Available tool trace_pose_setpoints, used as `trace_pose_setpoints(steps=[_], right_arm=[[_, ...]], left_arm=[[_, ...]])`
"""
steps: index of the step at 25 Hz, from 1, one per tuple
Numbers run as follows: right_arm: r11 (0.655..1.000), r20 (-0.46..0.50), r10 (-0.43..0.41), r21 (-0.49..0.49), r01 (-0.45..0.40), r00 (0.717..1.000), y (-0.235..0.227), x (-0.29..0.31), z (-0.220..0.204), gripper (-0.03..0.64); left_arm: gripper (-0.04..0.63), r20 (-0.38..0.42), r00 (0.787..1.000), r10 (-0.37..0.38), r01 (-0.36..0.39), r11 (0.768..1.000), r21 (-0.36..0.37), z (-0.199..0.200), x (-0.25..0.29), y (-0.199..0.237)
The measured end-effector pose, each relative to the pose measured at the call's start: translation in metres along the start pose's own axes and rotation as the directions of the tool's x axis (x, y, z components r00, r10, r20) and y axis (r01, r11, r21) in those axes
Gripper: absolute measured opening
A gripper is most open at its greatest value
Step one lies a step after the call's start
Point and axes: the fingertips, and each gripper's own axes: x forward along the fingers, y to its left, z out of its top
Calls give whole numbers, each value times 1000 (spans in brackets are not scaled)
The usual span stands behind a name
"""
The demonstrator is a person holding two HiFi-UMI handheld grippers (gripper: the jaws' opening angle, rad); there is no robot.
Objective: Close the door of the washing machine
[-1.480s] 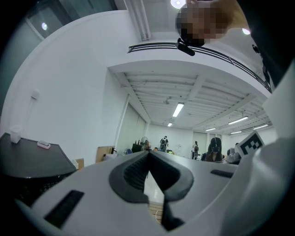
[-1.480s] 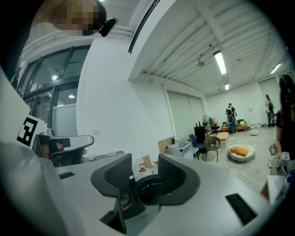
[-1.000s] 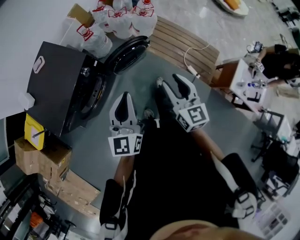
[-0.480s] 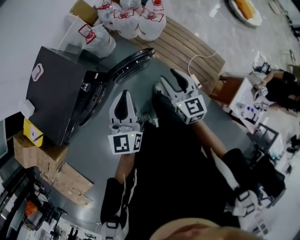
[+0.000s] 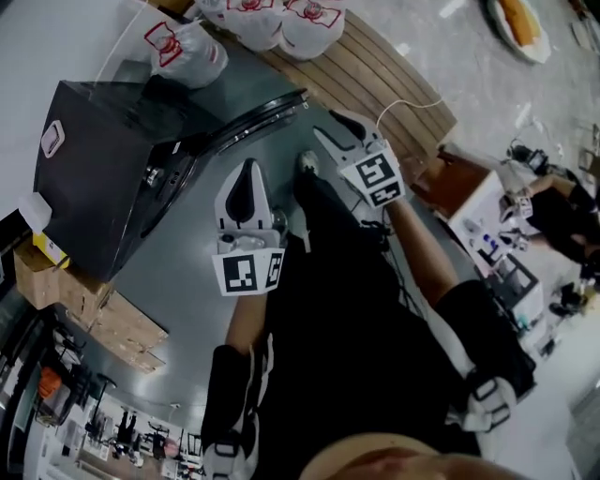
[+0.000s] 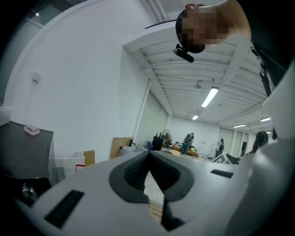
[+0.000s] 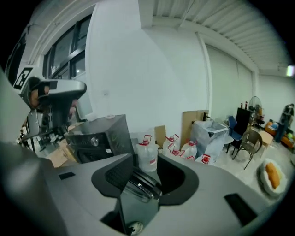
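The black washing machine [image 5: 98, 159] stands at the left, and its round door [image 5: 258, 117] is swung out, seen edge-on. My right gripper [image 5: 330, 129] is at the door's free edge. In the right gripper view the door's chrome rim [image 7: 140, 186] sits between the pads of the right gripper [image 7: 145, 177], whose jaws are closed down on it, with the machine [image 7: 99, 138] behind. My left gripper [image 5: 247, 173] hangs shut and empty in front of the machine, a little below the door. In its own view the left gripper [image 6: 148, 154] has its tips meeting, and the machine [image 6: 23, 152] shows at the far left.
Water jugs [image 5: 281, 19] stand behind the door by the wall, also in the right gripper view as water jugs [image 7: 182, 150]. A slatted wooden platform [image 5: 366, 75] with a white cable [image 5: 403, 103] lies to the right. Cardboard boxes [image 5: 103, 323] sit left of the machine. My own legs are below.
My right gripper has moved up and left to the door's free edge. The door now shows thinner, more edge-on. The left gripper has barely shifted.
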Motion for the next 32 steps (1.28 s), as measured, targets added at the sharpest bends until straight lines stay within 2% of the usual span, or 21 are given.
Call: trace_pose_setpoints(steps=[6,12,16,21,27,32], right_arm=[[984,-171,122,-106,-141,978,-29,72,-46,158],[934,-354,210,-204,-294,912,-38,127,-103,156],[874,-460,211,-305,-377,862,-45,161,-143,156],[795,-548,202,-392,-463,812,-56,199,-188,153],[722,-601,184,-455,-521,778,-65,236,-216,136],[685,-626,156,-489,-540,764,-75,258,-232,114]], left_arm=[[5,-39,998,47,-48,998,-29,-26,39,15],[5,-53,996,67,-68,997,-22,-45,62,18],[6,-81,994,69,-74,996,-51,-56,72,21],[5,-93,993,77,-83,995,-63,-66,75,21],[5,-98,991,96,-102,993,-57,-71,72,25],[6,-113,987,111,-119,991,-66,-77,70,28]])
